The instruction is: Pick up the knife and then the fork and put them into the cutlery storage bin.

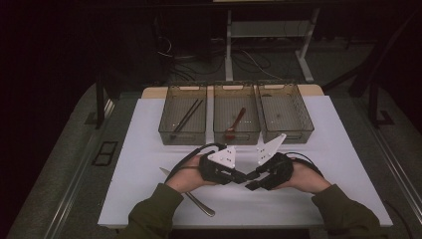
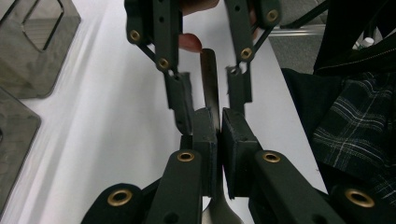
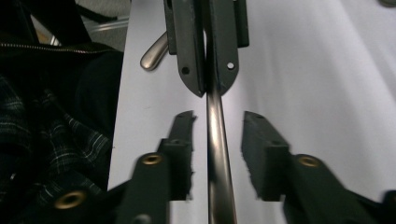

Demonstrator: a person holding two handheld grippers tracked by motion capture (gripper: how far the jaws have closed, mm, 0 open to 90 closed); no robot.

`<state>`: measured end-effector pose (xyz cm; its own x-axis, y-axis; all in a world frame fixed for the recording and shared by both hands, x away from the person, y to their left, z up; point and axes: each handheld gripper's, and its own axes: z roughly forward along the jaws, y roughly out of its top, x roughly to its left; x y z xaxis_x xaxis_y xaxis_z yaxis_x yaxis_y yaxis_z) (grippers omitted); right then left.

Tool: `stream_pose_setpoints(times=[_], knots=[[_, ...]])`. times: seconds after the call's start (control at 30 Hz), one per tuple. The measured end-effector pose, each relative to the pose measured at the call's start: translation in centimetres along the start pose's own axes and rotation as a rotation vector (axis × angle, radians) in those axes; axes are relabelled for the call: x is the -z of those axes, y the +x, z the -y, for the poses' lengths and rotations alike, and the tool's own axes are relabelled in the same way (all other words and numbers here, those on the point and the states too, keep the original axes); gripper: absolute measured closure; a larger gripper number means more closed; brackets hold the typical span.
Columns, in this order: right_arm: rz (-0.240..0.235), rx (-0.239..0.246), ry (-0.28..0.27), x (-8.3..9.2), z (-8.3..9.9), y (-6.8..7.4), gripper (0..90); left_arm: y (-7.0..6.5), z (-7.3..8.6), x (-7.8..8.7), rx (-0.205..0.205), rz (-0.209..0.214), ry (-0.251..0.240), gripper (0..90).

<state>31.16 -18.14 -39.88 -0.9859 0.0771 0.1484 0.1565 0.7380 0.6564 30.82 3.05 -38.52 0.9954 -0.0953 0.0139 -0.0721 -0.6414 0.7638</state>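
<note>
**A:** Grip check, from your left: what have you got?

**B:** Your left tongs (image 2: pixel 219 123) are clamped on the metal utensil (image 2: pixel 210 74), pads pressed flat on its handle. It is held just above the counter (image 1: pixel 308 149), in front of the middle tray (image 1: pixel 237 137).

**A:** And on the right?

**B:** Your right tongs (image 3: pixel 218 119) stand apart, one pad on each side of the free end of the handle, neither touching it.

**A:** How will it handle?

**B:** I judge it stiff, light and slick: polished metal, narrow and rounded, likely to twist or slide in the pads. Take it squarely across the handle's flat faces, close to your left tongs' grip, and close firmly before the left lets go. Mind the spare utensil (image 1: pixel 199 203) lying under your left forearm.
</note>
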Motion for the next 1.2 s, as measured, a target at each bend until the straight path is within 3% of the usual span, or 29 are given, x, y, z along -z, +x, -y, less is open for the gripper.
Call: stream_pose_setpoints(times=[0.13,0.5,0.6,0.67,0.73,0.9,1.2], knots=[[-0.008,0.011,0.016,-0.2,-0.2,0.3,79.3,0.0,-0.1,0.0,-0.013,-0.001,0.003,83.5],[-0.025,-0.014,0.035,-0.3,-0.2,0.6,81.3,-0.1,0.0,-0.3,0.005,0.013,0.004,82.4],[-0.018,-0.016,0.044,-0.3,-0.1,0.5,86.1,-0.1,0.2,-0.1,0.040,-0.004,-0.029,73.2],[-0.018,-0.019,0.057,-0.3,0.0,0.5,86.0,0.2,0.2,0.4,0.040,-0.032,-0.054,67.1],[0.011,0.003,0.070,-0.2,0.2,0.2,86.0,0.2,0.5,0.9,0.091,-0.044,-0.080,60.9],[0.051,-0.025,0.078,0.4,0.8,-0.3,85.9,0.5,1.9,2.7,0.181,-0.128,-0.158,47.5],[0.158,-0.124,0.081,2.4,2.9,-1.8,85.9,-0.6,5.8,5.3,0.327,-0.285,-0.173,35.9]])
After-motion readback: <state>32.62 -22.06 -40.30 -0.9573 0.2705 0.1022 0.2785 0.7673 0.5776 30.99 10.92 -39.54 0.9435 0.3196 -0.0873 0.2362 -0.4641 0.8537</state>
